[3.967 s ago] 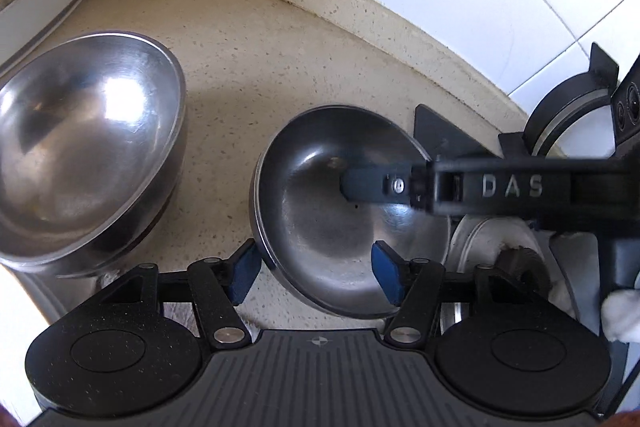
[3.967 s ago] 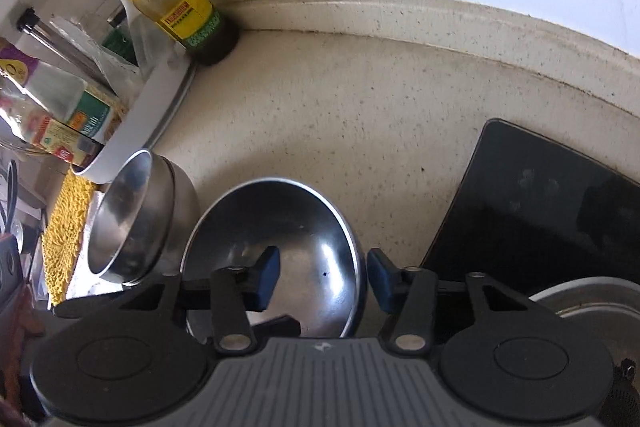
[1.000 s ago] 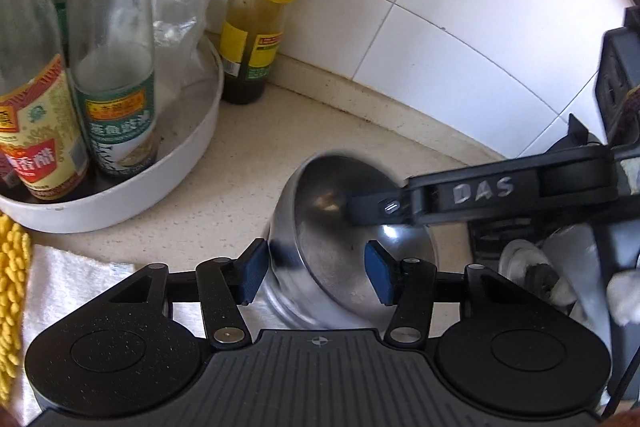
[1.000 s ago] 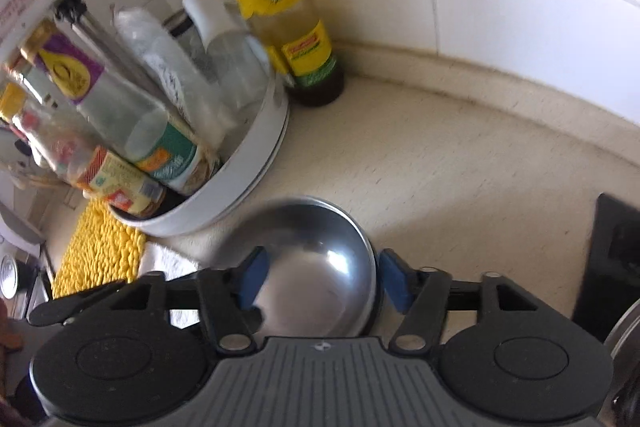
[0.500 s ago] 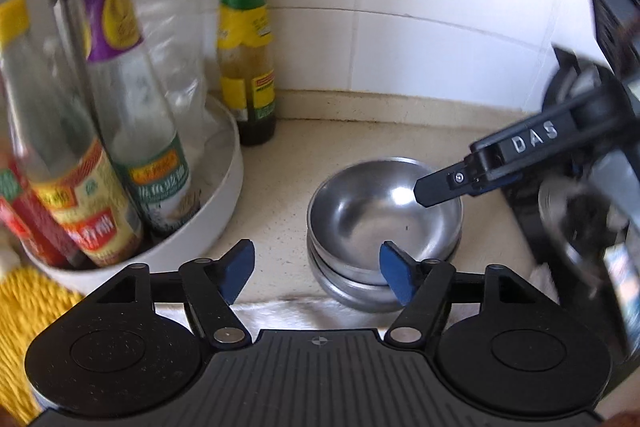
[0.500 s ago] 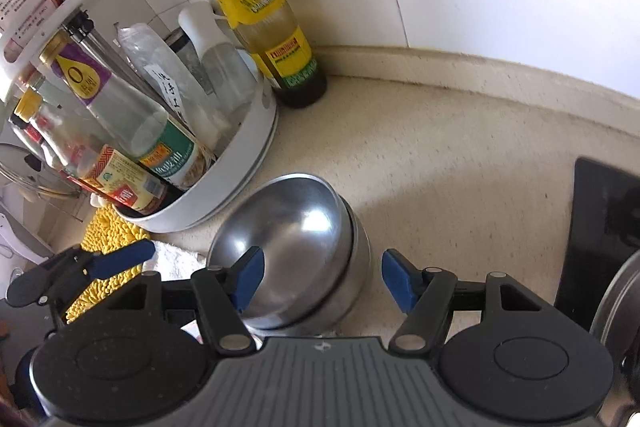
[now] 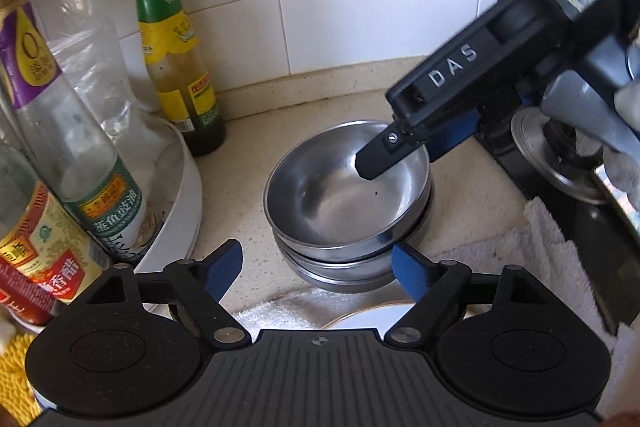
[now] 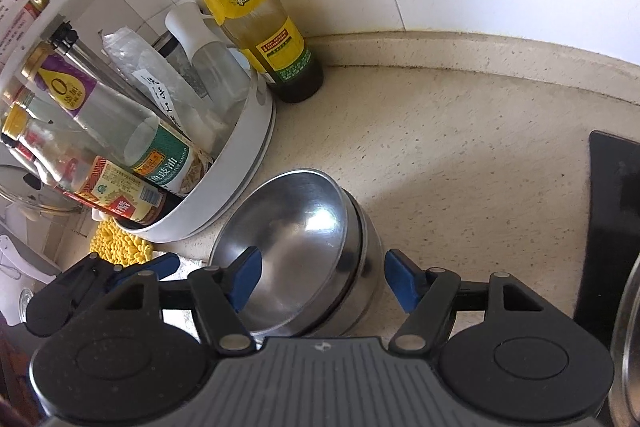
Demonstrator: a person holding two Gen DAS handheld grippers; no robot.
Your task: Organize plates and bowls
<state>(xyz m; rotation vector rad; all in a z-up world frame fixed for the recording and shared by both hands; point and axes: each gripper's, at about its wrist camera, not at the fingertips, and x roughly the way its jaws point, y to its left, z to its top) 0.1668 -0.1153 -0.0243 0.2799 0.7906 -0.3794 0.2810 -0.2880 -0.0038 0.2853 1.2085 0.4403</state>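
A stack of steel bowls point(image 7: 344, 203) stands on the speckled counter point(image 7: 240, 183), and its top bowl point(image 8: 296, 227) sits slightly tilted. My left gripper point(image 7: 316, 267) is just in front of the stack. Its jaws are opening, the blue pads point(image 7: 224, 263) stand wide of the bowls, and nothing is held. My right gripper point(image 8: 324, 281) straddles the stack's near rim with one pad point(image 8: 244, 279) over the top bowl's hollow and the other outside the wall. Its jaws are opening too, clear of the metal. In the left wrist view its black finger point(image 7: 376, 163) hangs over the top bowl.
A white round caddy point(image 8: 244, 155) full of sauce bottles stands left of the bowls, with a green-capped bottle point(image 8: 256, 15) by the tiled wall. A white towel point(image 7: 532, 243) and a gold-rimmed plate point(image 7: 360, 315) lie near me. To the right is a black cooktop point(image 8: 612, 211).
The bowl carried a second ago now rests nested on the stack. Both grippers' jaws have widened, and the left wrist view has rolled upright and drawn back a little.
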